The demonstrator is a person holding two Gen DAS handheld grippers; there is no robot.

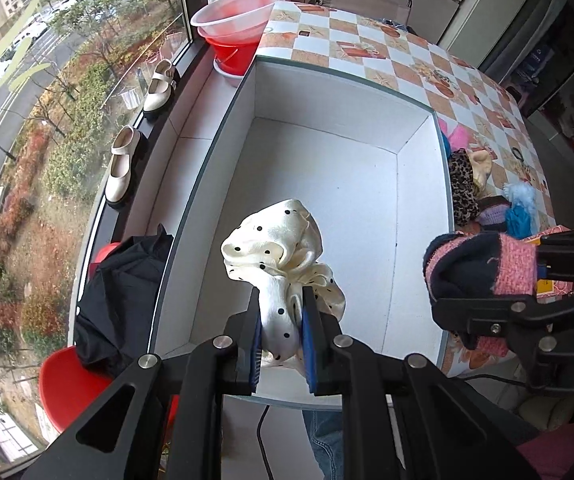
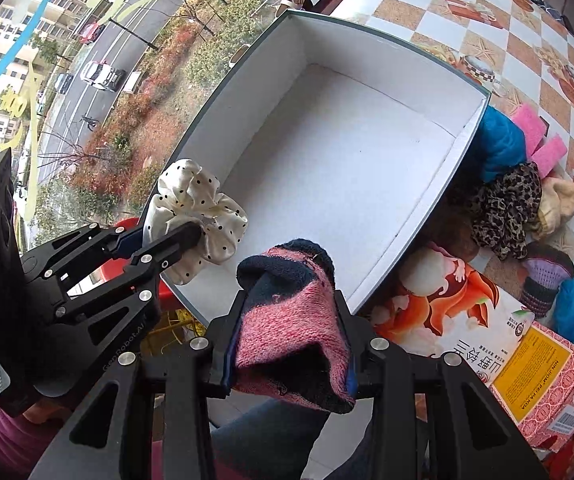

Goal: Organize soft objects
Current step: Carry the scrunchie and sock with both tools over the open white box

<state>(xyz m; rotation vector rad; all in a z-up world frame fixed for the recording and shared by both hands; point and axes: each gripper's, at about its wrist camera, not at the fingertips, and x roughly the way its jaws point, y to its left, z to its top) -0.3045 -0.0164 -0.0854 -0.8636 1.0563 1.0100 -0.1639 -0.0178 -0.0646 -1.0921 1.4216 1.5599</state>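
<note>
Left gripper (image 1: 283, 330) fingers (image 1: 255, 336) clamp a cream polka-dot scrunchie (image 1: 283, 248), bunched, long axis running up from the fingers toward the far box wall, hanging over the near left part of the open white box (image 1: 327, 92). Right gripper (image 2: 289, 344) fingers (image 2: 229, 356) pinch a pink-and-navy knit sock (image 2: 287, 320) (folded), long axis along the fingers, navy end pointing toward the box, over its near right rim. Right of the box on the checkered surface (image 2: 527, 60): leopard cloth (image 2: 503, 204), blue fluffy item (image 2: 499, 140), pink sponges (image 2: 539, 136), a printed carton (image 2: 527, 368).
</note>
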